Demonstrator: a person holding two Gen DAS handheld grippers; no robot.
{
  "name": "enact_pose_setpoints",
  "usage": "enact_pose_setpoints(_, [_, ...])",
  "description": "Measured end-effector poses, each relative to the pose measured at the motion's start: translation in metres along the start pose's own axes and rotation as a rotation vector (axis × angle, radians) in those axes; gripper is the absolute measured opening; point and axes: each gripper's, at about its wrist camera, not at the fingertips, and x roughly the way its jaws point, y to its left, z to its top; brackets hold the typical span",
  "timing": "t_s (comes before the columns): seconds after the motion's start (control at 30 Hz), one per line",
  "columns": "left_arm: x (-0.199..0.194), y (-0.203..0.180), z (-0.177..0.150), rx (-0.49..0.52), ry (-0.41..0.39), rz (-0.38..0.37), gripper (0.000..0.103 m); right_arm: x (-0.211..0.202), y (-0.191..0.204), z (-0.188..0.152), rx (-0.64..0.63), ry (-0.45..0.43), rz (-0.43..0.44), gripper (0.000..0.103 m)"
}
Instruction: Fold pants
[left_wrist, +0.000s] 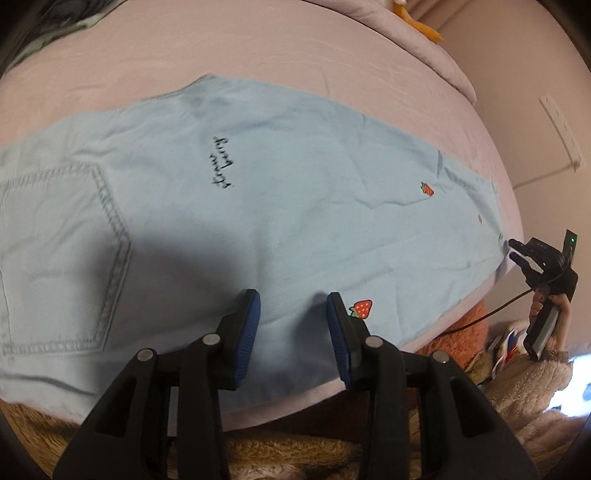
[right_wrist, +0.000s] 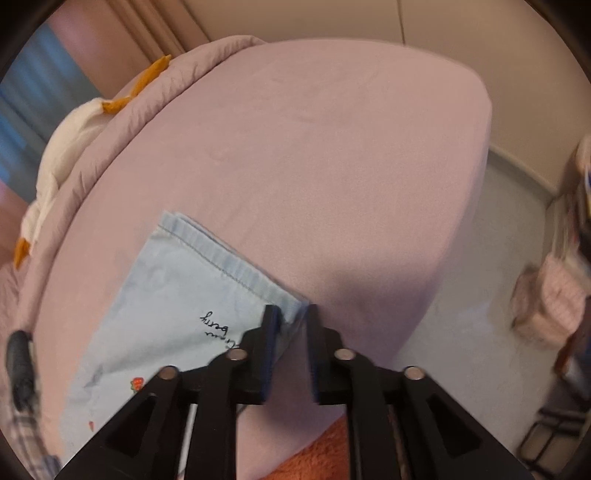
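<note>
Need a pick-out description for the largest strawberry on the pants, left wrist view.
Start at the pink bed, then the light-blue pants spread across it. Near their front edge, just right of the left tool, sits the strawberry: far larger than the small one further up, with white dots and green leaves.

Dim warm indoor light, heavy fisheye bending and dark corners, soft motion blur, dark shadow beneath tongs (left_wrist: 293, 314)

light-blue denim pants (left_wrist: 258, 206) lie flat across pink bedsheet (left_wrist: 295, 62) | stitched back pocket (left_wrist: 62, 258) at left, black script and red strawberry prints | left gripper (left_wrist: 293, 306), blue pads apart, above near edge, gripping nothing | right gripper (left_wrist: 517, 251) at the far leg hem
</note>
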Motion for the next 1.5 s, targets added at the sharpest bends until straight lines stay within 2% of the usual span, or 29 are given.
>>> enact_pose_setpoints(0.03, [0.0, 0.002, 0.0, -0.012, -0.001, -0.009, 0.036, -0.005, 0.004, 0.004, -0.018, -0.021, -0.009, 0.042])
enact_pose_setpoints(0.1, [-0.003, 0.005, -0.001, -0.023, -0.003, -0.016, 0.036, -0.01, 0.014, 0.015, -0.052, -0.054, 0.023, 0.047])
enact_pose_setpoints(0.2, [-0.006, 0.006, -0.004, -0.024, -0.006, -0.014, 0.036, -0.008, 0.033, 0.033, -0.088, -0.049, 0.071, 0.047])
enact_pose_setpoints(0.27, [-0.006, 0.004, -0.004, -0.024, -0.01, -0.012, 0.036, 0.002, 0.051, 0.044, -0.156, -0.043, 0.114, 0.047])
enact_pose_setpoints(0.4, [-0.001, -0.002, -0.004, -0.029, -0.017, -0.016, 0.036, 0.042, 0.075, 0.057, -0.187, 0.041, 0.162, 0.047])
enact_pose_setpoints(0.47, [-0.003, 0.001, -0.004, -0.031, -0.018, -0.021, 0.036, 0.057, 0.083, 0.059, -0.193, 0.054, 0.142, 0.045])
enact_pose_setpoints(0.5, [-0.003, 0.001, -0.004, -0.032, -0.018, -0.023, 0.036, 0.062, 0.085, 0.059, -0.195, 0.056, 0.13, 0.035])
enact_pose_setpoints(0.53, [-0.003, 0.001, -0.004, -0.033, -0.016, -0.026, 0.036, 0.065, 0.09, 0.059, -0.205, 0.057, 0.137, 0.018])
enact_pose_setpoints(0.57, [-0.002, 0.002, -0.003, -0.035, -0.015, -0.027, 0.036, 0.066, 0.092, 0.059, -0.21, 0.058, 0.157, 0.017])
enact_pose_setpoints(0.73, [-0.003, 0.005, -0.002, -0.043, -0.008, -0.031, 0.036, 0.065, 0.103, 0.062, -0.229, 0.011, 0.116, 0.015])
enact_pose_setpoints(1.07, [-0.003, 0.009, -0.001, -0.049, -0.009, -0.039, 0.037, 0.08, 0.096, 0.06, -0.185, 0.019, 0.125, 0.016])
enact_pose_setpoints(1.17, [-0.004, 0.006, 0.0, -0.038, -0.011, -0.028, 0.039, 0.07, 0.086, 0.056, -0.156, 0.018, 0.144, 0.023])
enact_pose_setpoints(1.23, [-0.004, 0.002, 0.0, -0.021, -0.009, -0.018, 0.041, 0.059, 0.081, 0.054, -0.148, 0.012, 0.119, 0.04])
enact_pose_setpoints(1.4, [-0.007, -0.017, 0.007, 0.041, -0.005, 0.014, 0.045, 0.023, 0.062, 0.036, -0.158, -0.035, 0.068, 0.047])
enact_pose_setpoints(1.43, [-0.009, -0.023, 0.01, 0.061, -0.014, 0.0, 0.048, 0.017, 0.057, 0.03, -0.153, -0.041, 0.068, 0.051])
enact_pose_setpoints(1.5, [-0.012, -0.035, 0.015, 0.099, -0.03, -0.034, 0.059, 0.008, 0.047, 0.021, -0.137, -0.048, 0.077, 0.058])
